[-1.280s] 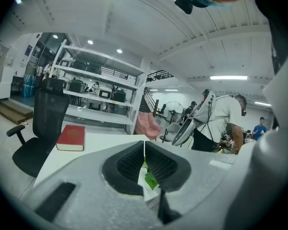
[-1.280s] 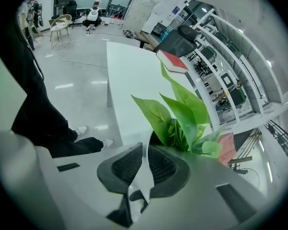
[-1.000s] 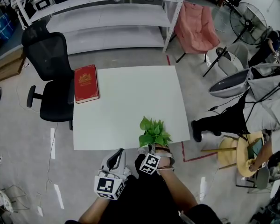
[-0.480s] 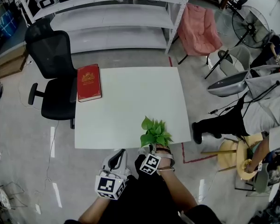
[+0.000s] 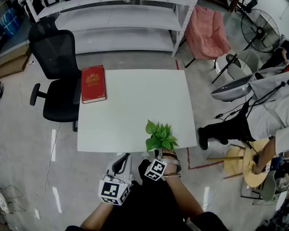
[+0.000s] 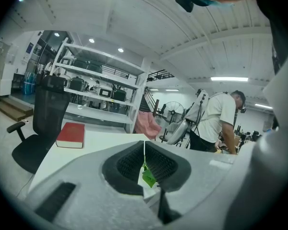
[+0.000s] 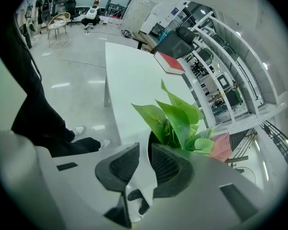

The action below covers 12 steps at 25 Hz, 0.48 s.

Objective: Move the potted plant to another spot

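The potted plant [image 5: 160, 136], green leaves in a white pot, stands at the near edge of the white table [image 5: 135, 105], towards its right corner. My right gripper [image 5: 160, 153] is at the plant's near side. In the right gripper view the jaws are shut on the white pot rim [image 7: 147, 145], with the leaves [image 7: 180, 116] rising just beyond my right gripper [image 7: 146, 159]. My left gripper [image 5: 122, 159] is off the table's near edge, left of the plant. Its jaws meet with nothing between them [image 6: 144, 150]; a green leaf [image 6: 148, 178] shows below the tips.
A red book [image 5: 93, 83] lies at the table's far left corner. A black office chair [image 5: 55, 76] stands to the table's left, white shelving [image 5: 120, 18] behind, a pink chair [image 5: 209, 30] at the back right. A person [image 5: 260, 114] stands close to the right.
Both grippers and the plant have kept their places. The head view has drifted slightly, and the person on the right has shifted.
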Each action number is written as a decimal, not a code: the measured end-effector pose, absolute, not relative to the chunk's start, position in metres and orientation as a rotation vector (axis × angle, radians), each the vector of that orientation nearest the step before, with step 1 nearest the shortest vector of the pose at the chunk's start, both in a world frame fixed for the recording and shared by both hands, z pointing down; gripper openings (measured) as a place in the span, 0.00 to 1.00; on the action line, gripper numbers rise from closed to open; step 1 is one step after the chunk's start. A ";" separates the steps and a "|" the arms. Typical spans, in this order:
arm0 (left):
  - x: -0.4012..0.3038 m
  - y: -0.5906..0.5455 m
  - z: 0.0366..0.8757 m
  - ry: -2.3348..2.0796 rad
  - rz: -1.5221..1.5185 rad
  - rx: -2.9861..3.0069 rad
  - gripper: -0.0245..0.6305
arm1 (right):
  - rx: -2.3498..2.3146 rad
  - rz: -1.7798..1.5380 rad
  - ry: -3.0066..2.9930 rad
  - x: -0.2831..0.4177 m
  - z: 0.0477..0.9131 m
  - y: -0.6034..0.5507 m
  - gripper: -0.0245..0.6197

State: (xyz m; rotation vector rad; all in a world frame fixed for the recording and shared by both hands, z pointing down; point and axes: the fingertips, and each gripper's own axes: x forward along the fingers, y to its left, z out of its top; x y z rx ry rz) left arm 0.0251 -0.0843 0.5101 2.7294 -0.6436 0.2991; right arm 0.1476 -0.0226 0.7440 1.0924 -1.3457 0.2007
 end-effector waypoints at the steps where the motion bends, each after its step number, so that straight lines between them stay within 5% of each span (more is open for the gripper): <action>1: 0.025 -0.083 0.510 -0.641 0.298 2.731 0.07 | 1.098 0.203 -1.350 0.147 0.742 -0.022 0.14; 12: 0.015 -0.071 0.503 -0.597 0.264 2.751 0.07 | 1.413 0.318 -1.456 0.136 0.683 -0.016 0.14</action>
